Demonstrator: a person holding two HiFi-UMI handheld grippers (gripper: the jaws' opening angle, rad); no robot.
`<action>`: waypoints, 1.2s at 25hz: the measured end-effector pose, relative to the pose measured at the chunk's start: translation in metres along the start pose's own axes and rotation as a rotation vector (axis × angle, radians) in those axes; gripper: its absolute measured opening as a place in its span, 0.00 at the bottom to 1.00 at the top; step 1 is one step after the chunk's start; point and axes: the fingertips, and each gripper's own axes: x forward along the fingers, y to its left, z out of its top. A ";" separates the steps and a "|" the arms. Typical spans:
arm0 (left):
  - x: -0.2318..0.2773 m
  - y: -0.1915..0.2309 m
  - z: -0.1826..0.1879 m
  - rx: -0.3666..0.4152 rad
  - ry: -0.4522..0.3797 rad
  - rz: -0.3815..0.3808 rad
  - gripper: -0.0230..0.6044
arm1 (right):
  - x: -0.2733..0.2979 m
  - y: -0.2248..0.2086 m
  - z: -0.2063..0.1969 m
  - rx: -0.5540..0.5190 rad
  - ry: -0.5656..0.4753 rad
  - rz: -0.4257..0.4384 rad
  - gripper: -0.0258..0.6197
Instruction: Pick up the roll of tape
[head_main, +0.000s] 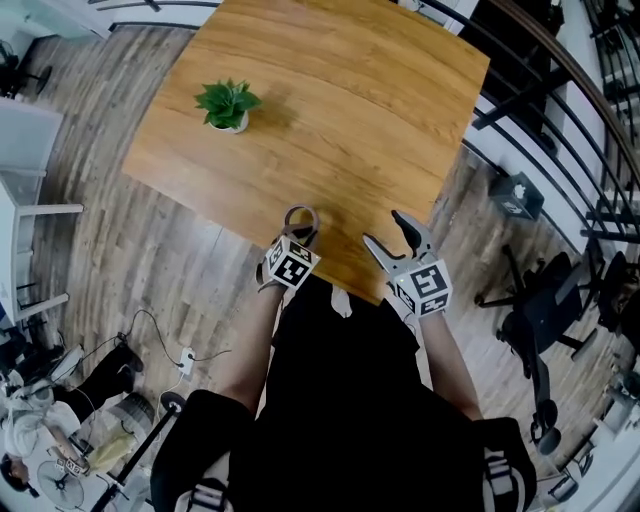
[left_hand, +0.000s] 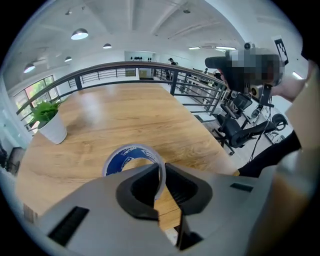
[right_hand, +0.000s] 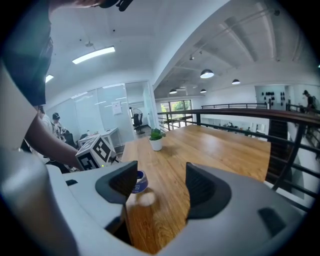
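One roll of tape (left_hand: 125, 152), a thin clear ring wound on a blue core, stands on edge in the left gripper (left_hand: 162, 172). The gripper's dark ribbed pads are clenched on the ring's wall, one pad inside the hoop and one outside. From the potted plant (head_main: 228, 103), the roll (head_main: 301, 217) sits well away, toward the person and by the counter's near edge. In the right gripper view the roll (right_hand: 140, 182) seems to hang just clear of the wood, with a pale blotch of light under it.

The counter (head_main: 350, 90) is a square slab of warm, smooth, straight-grained wood. The plant is a small tuft of green leaves in a white tapered pot. Farther from the plant than the roll, the right gripper (right_hand: 157, 182) is released, its grey jaws spread wide with only bare wood between them.
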 end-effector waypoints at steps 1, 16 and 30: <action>-0.004 -0.002 0.000 -0.009 -0.005 0.010 0.12 | -0.002 0.001 -0.001 -0.001 0.001 0.006 0.53; -0.073 -0.030 0.014 -0.162 -0.174 0.171 0.12 | -0.030 0.005 0.000 -0.022 -0.034 0.090 0.53; -0.127 -0.061 0.038 -0.211 -0.335 0.290 0.12 | -0.043 0.016 -0.006 -0.083 -0.055 0.183 0.53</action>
